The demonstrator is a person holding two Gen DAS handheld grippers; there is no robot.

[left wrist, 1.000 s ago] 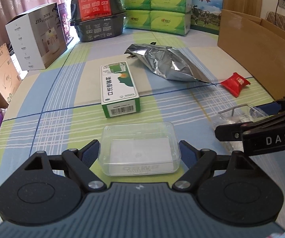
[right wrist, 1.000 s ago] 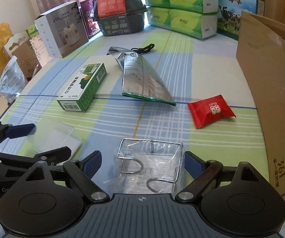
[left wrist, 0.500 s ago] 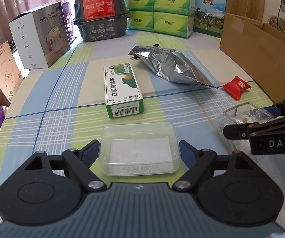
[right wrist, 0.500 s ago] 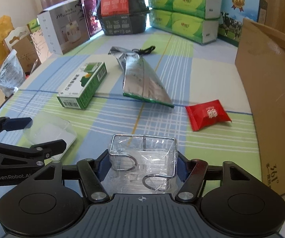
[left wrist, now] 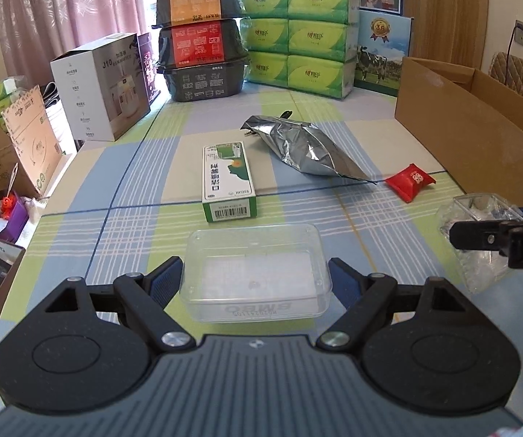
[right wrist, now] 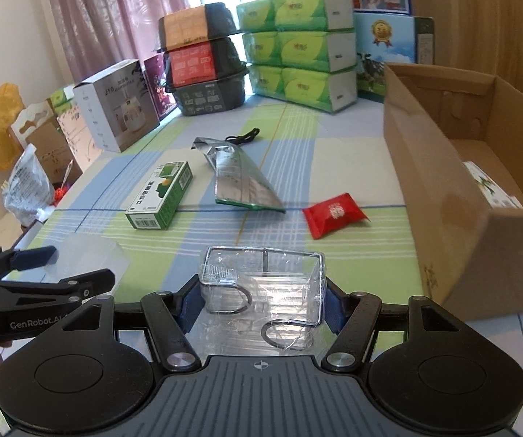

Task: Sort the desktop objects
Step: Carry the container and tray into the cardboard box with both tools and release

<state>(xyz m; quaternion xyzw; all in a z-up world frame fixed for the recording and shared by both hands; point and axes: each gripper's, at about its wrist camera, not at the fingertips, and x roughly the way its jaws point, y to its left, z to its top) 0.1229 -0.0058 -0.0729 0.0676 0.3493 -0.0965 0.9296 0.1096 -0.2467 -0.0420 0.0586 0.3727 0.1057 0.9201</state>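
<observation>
A clear plastic box [left wrist: 256, 284] sits between the pads of my left gripper [left wrist: 256, 273], which is shut on its two short sides. My right gripper [right wrist: 263, 295] is shut on a wire holder wrapped in clear film [right wrist: 265, 284], held just above the checked tablecloth [right wrist: 225, 240]. In the left wrist view that wire holder [left wrist: 479, 215] shows at the right edge with the right gripper [left wrist: 479, 236]. On the cloth lie a green medicine box [left wrist: 228, 178], a silver foil pouch [left wrist: 308, 149] and a red sachet [left wrist: 410, 180].
An open cardboard box [right wrist: 443, 196] stands along the right side with a pack inside. Tissue packs [left wrist: 297, 40], stacked black tubs [left wrist: 199, 43] and a white carton [left wrist: 101, 83] line the far edge. A black cable [right wrist: 243, 136] lies behind the pouch.
My right gripper closed on the wire holder and lifted it off the cloth. Both cameras rose and show more of the room; the clear box kept its place between the left fingers.
</observation>
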